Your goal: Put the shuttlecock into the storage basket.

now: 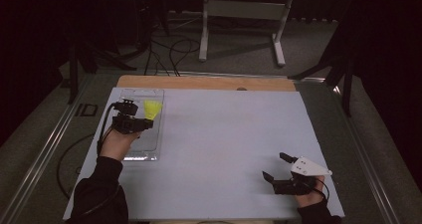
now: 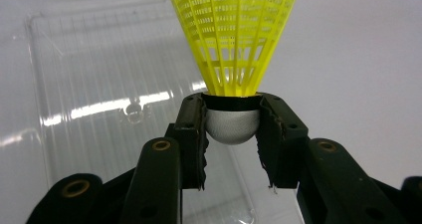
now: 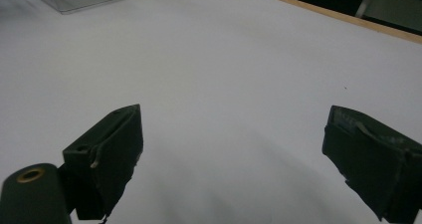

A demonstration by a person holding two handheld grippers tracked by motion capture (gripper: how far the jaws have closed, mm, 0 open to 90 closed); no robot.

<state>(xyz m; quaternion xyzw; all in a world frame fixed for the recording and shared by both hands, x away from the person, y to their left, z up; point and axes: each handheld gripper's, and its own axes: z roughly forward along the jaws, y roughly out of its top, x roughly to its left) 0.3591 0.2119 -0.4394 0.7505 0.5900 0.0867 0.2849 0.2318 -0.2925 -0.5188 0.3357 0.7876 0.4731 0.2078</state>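
Nearest the person's side of the white table (image 1: 224, 149), the right claw (image 1: 274, 167) rested idle, its jaws spread wide with nothing between them. Farther off, at the left, the left claw (image 2: 233, 129) was clamped on the rounded cork base of a yellow plastic shuttlecock (image 2: 234, 40), skirt pointing away from the hand, held just over the clear plastic tray (image 1: 149, 149). The step in hand appeared to be placing the shuttlecock into the tray; the next move would call for lowering it until it was supported on the ribbed floor, then releasing the jaws. The tray's low rim lay close to the table's left edge, leaving little margin there, whereas broad bare table extended to the right and toward the wooden far edge (image 1: 206, 82).
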